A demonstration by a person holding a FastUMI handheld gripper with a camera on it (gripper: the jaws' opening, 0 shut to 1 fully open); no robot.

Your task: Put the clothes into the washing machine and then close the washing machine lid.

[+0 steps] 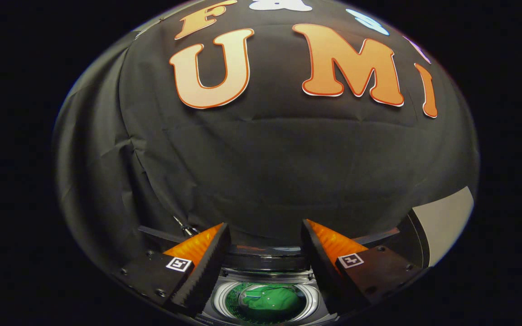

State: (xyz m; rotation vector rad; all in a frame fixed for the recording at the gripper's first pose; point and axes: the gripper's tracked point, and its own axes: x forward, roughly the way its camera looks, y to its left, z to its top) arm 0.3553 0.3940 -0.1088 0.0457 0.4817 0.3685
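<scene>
Two fingers spread wide apart, nothing pinched between them, gripper (265,235) raised above the washing machine (265,271). Left of the machine's opening: the left finger (197,267), toothed inner face turned toward the gap, a square marker on its upper surface. Between the fingers and below them: the machine's round drum (224,301), ringed by a pale rim, opening uncovered. Inside the drum: green clothes (272,299), bunched in a heap on the drum's bottom, well below the fingertips and touching neither one. Just behind the opening: a dark glossy panel (265,260), possibly the raised lid or the control deck, cannot tell which. Right of the opening: the right finger (329,262), likewise toothed and marked. Farther right of the machine: a pale flat surface (447,217) beside the black cloth wall (265,172).
</scene>
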